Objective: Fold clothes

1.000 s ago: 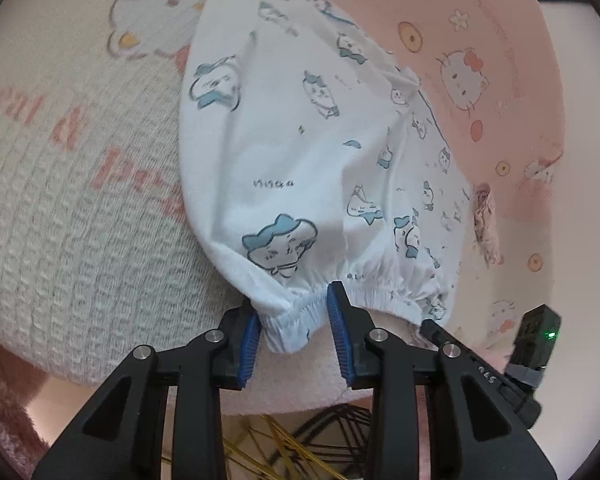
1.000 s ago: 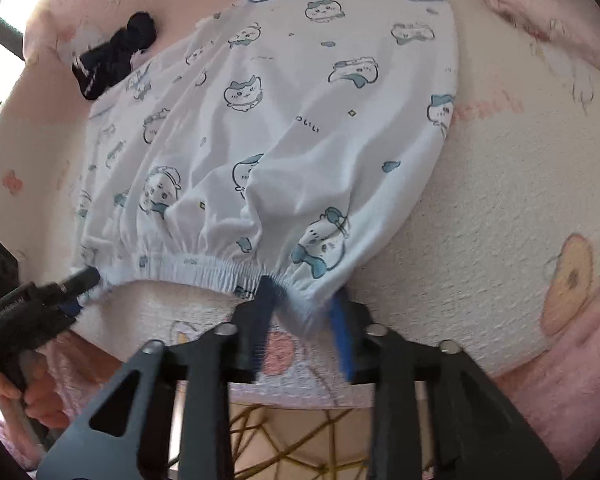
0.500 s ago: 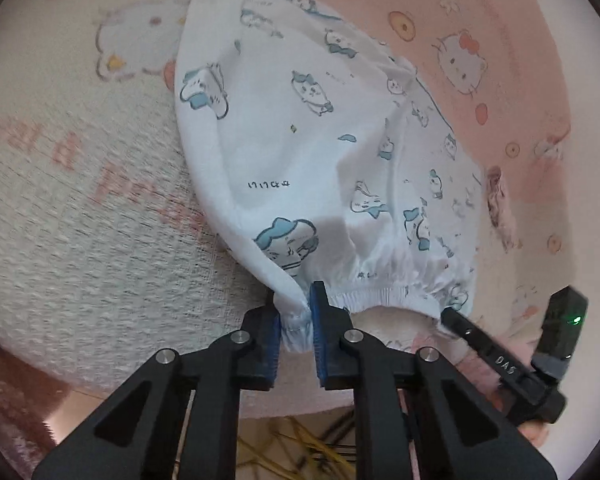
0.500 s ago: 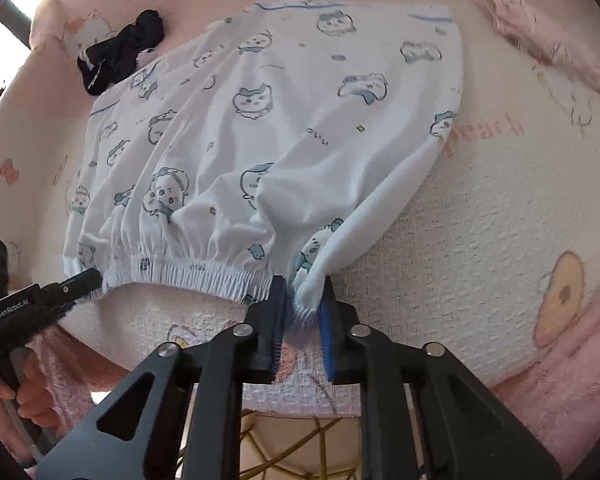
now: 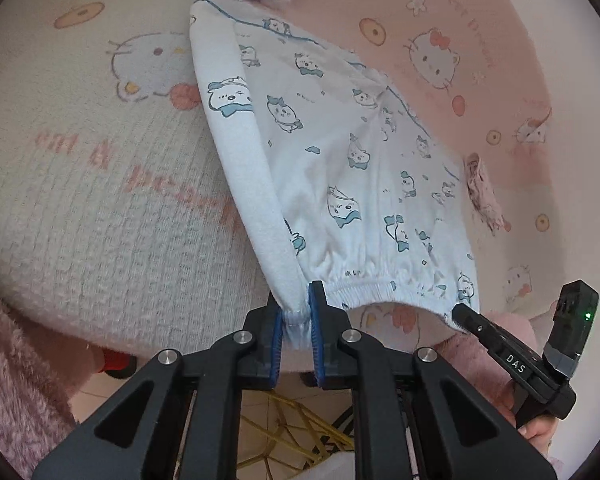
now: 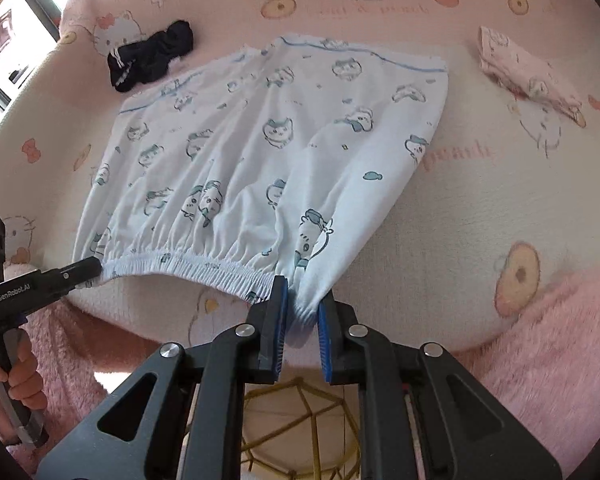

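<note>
A pink cat-print blanket (image 6: 480, 208) is covering the bed. Both the left gripper (image 5: 296, 334) and right gripper (image 6: 302, 322) are pinching the waistband corners of the cartoon-print shorts (image 6: 268, 160) lying flat there, jaws nearly closed.

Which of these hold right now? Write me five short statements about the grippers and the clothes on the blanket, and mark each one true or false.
1. The left gripper is shut on a waistband corner of the white shorts. True.
2. The right gripper hangs open above the shorts. False: it clamps the other waistband corner.
3. A dark garment lies beyond the shorts. True.
4. The pink garment lies on top of the shorts. False: it lies apart, beside them.
5. The shorts are plain white. False: they carry cartoon prints.
</note>
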